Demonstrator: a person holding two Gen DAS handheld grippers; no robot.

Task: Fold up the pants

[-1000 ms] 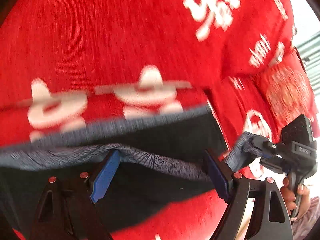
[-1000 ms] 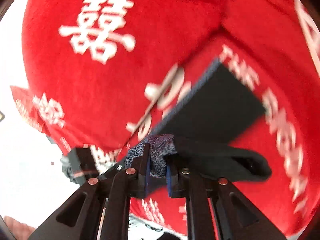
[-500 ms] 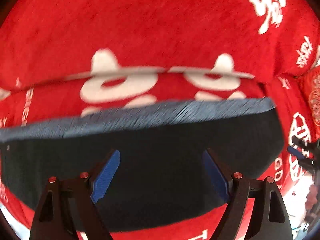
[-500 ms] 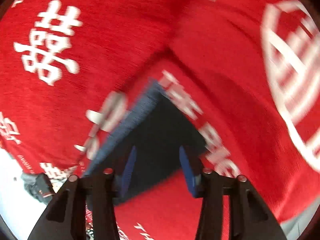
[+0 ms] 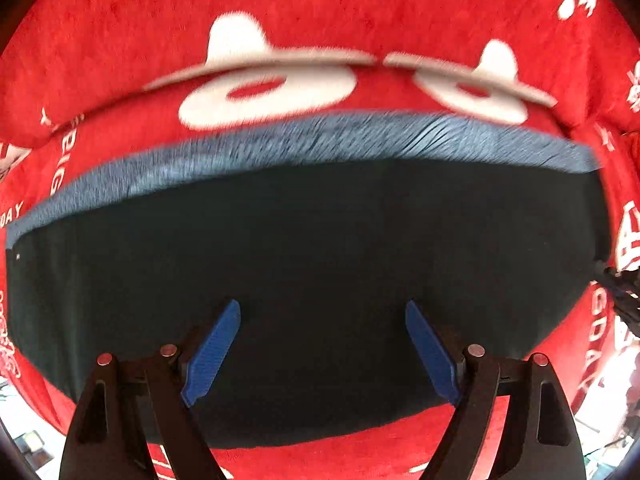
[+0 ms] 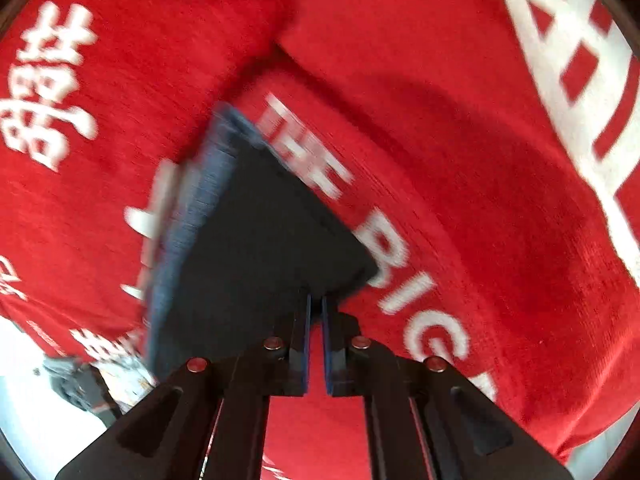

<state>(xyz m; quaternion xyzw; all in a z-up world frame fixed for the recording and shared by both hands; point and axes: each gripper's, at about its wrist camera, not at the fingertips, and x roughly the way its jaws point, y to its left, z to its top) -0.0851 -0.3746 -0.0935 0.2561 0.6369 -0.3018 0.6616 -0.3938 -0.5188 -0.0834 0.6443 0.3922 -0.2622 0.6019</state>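
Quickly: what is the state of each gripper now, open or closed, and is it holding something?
Left gripper: open, holding nothing, above the dark pants.
Right gripper: closed at the pants' corner; a grip on it cannot be told.

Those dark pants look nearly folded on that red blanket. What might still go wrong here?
The right gripper, shut at the corner of the dark pants, might drag the fabric and undo the fold; whether it pinches cloth is unclear. The left gripper hangs open over the pants and could rumple them if it presses down. The soft red blanket may bunch underneath.
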